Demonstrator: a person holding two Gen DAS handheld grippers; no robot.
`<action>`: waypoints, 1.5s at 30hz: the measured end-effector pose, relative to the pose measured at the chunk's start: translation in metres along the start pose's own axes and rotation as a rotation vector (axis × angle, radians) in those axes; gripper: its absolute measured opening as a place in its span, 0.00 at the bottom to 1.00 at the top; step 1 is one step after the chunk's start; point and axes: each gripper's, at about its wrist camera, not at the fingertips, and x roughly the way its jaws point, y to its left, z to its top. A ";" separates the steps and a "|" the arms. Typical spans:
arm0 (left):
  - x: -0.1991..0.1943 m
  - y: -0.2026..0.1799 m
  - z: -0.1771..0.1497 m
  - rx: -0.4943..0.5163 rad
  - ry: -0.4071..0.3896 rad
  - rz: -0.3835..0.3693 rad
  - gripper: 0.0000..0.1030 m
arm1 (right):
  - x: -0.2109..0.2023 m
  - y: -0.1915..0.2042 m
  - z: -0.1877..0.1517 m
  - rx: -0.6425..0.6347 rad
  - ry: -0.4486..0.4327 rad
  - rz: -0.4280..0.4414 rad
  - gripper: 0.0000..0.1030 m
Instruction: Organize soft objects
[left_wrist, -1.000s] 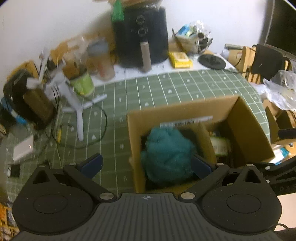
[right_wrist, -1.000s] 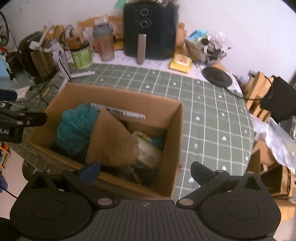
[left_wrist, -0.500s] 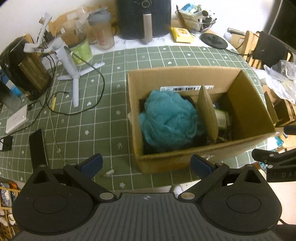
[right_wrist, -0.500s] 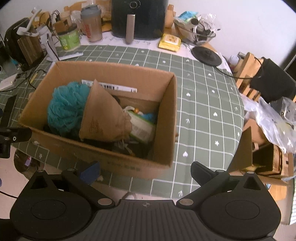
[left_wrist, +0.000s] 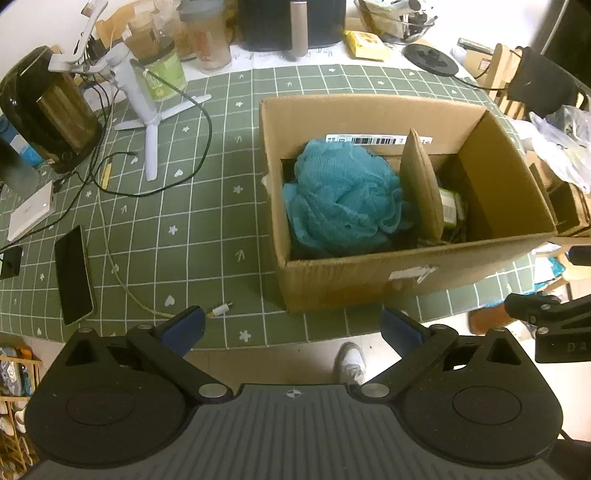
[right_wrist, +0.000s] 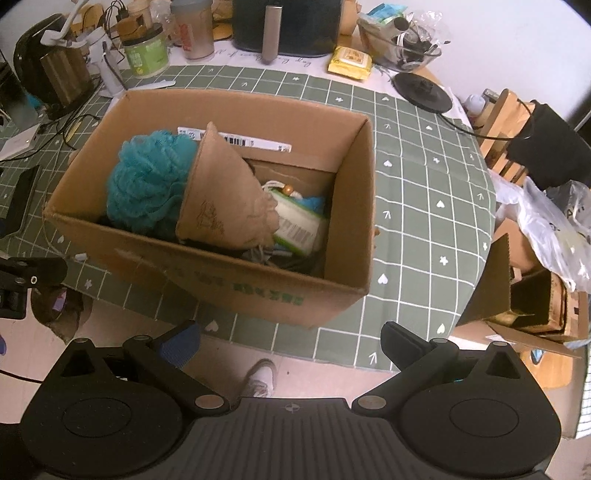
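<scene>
An open cardboard box (left_wrist: 369, 114) (right_wrist: 258, 284) sits on the green checked tablecloth. A teal mesh bath puff (left_wrist: 340, 195) (right_wrist: 147, 177) fills its left side. Beside it stands a tan cone-shaped pouch (left_wrist: 421, 184) (right_wrist: 225, 199), then a green-and-white packet (right_wrist: 295, 221) (left_wrist: 448, 203) and dark items underneath. My left gripper (left_wrist: 291, 328) is open and empty, held back over the table's near edge in front of the box. My right gripper (right_wrist: 290, 341) is also open and empty, off the near edge below the box's front wall.
A phone (left_wrist: 74, 275), white cable (left_wrist: 118, 266), white tripod (left_wrist: 147, 122), kettle (left_wrist: 51, 110), jars and a black air fryer (right_wrist: 286, 26) crowd the far and left table. Another carton (right_wrist: 524, 302) and plastic bags (right_wrist: 546, 221) sit at right. A person's shoe (right_wrist: 260, 376) shows below.
Both grippers have pulled back and up from the box, which now looks smaller and farther. The teal puff stays in the box. Both grippers stay open.
</scene>
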 end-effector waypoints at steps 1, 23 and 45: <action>0.000 0.000 -0.001 0.001 0.000 0.000 1.00 | 0.000 0.001 0.000 -0.002 0.000 0.000 1.00; -0.006 -0.002 -0.005 0.014 -0.016 -0.020 1.00 | -0.004 0.012 -0.005 -0.036 0.007 -0.076 1.00; -0.008 -0.003 -0.002 0.021 -0.023 -0.036 1.00 | -0.003 0.010 0.000 -0.024 0.005 -0.071 1.00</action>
